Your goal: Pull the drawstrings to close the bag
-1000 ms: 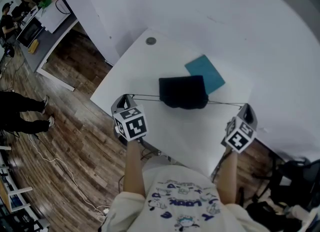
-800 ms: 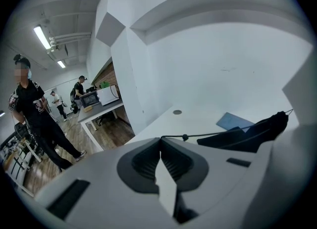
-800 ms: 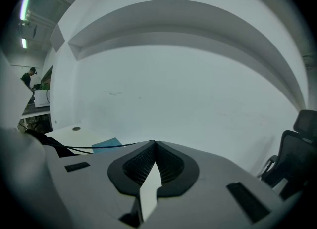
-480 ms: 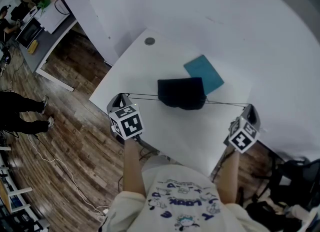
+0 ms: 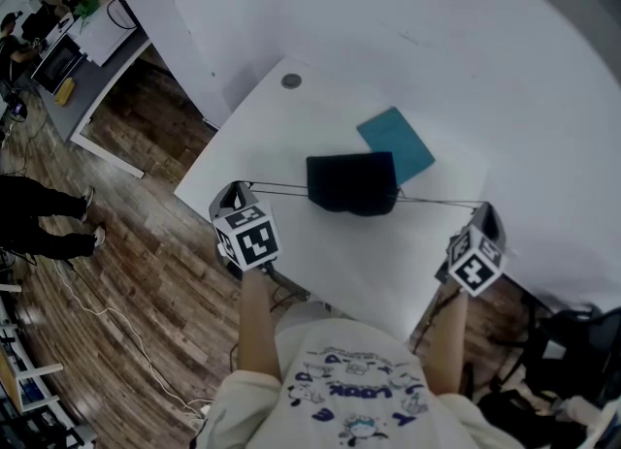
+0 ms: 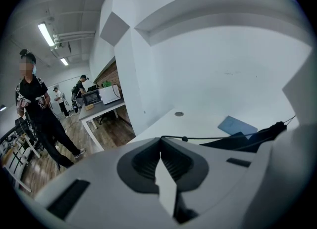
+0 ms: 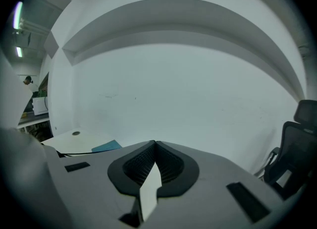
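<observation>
While black bag (image 5: pixel 351 183) lies mid-table (image 5: pixel 320 112), teal sheet (image 5: pixel 398 142) touching its far-right corner, left gripper (image 5: pixel 240 186) jaws pinch left drawstring (image 5: pixel 277 186) at left edge; right gripper (image 5: pixel 482 208) jaws pinch right drawstring (image 5: pixel 437 202) at right edge.

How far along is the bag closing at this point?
Done: both drawstrings are gripped and stretched taut either side of the dark bag. In hand: left gripper and right gripper are shut on them, held wide apart. Remaining: the bag's near edge looks bunched, but full closure can't be confirmed; then release.
</observation>
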A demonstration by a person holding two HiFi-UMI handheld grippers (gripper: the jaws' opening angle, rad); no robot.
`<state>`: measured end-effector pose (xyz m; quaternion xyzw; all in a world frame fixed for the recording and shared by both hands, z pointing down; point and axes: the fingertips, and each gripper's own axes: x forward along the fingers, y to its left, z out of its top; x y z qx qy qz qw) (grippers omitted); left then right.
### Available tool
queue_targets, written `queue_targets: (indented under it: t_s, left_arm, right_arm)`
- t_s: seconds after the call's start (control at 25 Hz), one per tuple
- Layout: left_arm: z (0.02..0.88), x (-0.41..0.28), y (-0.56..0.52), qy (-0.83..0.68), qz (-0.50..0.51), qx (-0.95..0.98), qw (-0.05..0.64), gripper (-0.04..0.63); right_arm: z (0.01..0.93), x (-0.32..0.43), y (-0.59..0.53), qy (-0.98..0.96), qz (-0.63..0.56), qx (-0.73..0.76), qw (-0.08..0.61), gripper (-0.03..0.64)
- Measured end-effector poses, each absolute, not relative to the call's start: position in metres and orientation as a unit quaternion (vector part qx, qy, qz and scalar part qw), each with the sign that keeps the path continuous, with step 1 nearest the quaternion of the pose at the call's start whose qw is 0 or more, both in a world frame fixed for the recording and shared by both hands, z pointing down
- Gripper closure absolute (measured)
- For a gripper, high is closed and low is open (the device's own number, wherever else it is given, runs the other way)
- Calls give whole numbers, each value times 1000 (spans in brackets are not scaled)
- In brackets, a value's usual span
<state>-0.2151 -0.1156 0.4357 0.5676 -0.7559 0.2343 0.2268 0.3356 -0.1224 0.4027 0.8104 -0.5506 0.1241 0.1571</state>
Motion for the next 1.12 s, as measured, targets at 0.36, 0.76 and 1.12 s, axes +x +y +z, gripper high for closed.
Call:
queue_targets:
  t_s: [0.36, 0.76, 1.12]
  left_arm:
    - [437, -170, -122, -718, 226, 616, 232, 589]
    - [431, -82, -118, -631, 199, 709, 245, 588]
    - [403, -52, -111, -617, 138, 750, 194, 586]
  right_arm:
    - [407, 283, -132, -619, 127, 758, 162, 612]
    - [412, 185, -127, -726, 137, 656, 153, 611]
    - [383, 152, -115, -764, 97, 630, 99, 611]
